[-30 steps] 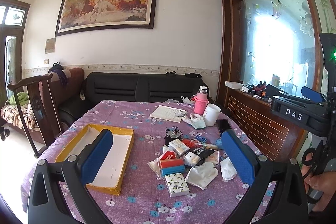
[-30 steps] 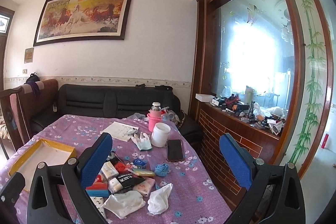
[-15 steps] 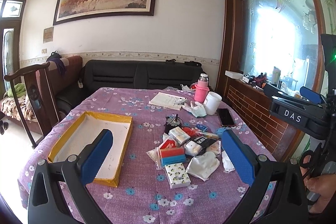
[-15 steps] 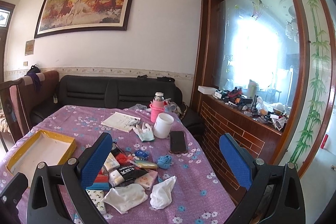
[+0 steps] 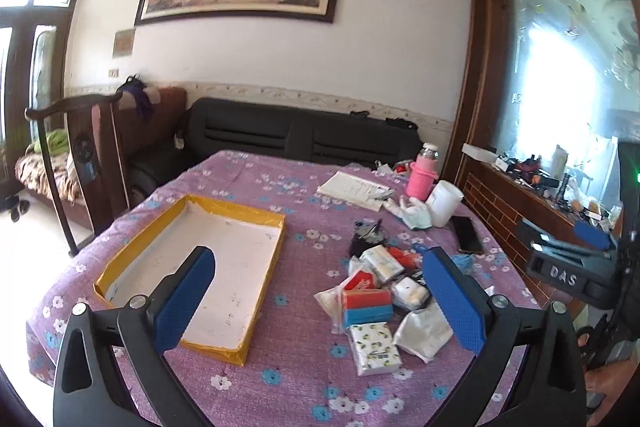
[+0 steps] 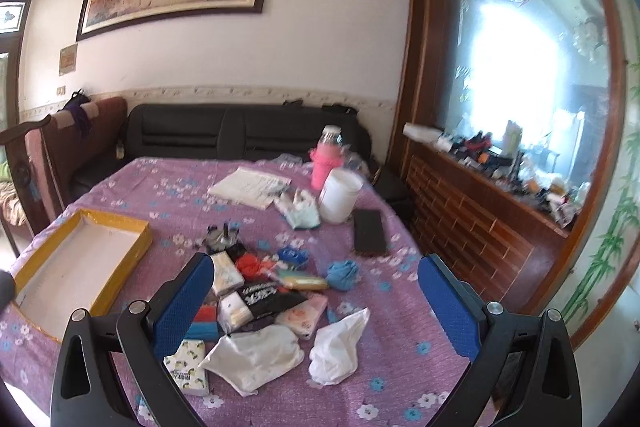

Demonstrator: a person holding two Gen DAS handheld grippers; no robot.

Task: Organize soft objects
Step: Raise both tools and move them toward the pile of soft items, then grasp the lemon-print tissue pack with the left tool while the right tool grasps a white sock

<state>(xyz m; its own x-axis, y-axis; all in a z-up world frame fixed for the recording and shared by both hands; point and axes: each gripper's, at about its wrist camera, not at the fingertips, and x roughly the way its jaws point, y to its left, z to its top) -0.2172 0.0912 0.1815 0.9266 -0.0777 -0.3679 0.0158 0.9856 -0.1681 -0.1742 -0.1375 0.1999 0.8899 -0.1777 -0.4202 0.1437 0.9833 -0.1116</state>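
a table with a purple flowered cloth (image 5: 248, 187) is seen from both cameras. a pile of small soft things is heaped on the right half of it. two crumpled white cloths lie at the near edge of the pile: a wide flat one (image 6: 256, 353) and a bunched one (image 6: 338, 345) just beside it. a white tissue pack with small green and yellow prints (image 5: 374, 347) lies next to them. a red and blue pack (image 5: 368, 305) is stacked behind it, and a black packet with white letters (image 6: 268, 297) lies in the middle of the pile. a small blue bundle (image 6: 342, 275) sits a little apart, near a dark phone (image 6: 370, 231).

a flat tray with yellow walls and a white floor (image 5: 132, 251) is set on the left half of the table, apart from the pile.

the left gripper (image 5: 320, 303) is held wide open above the table, with nothing between its blue pads. the right gripper (image 6: 316, 307) is also spread wide over the pile, and nothing is held in it.
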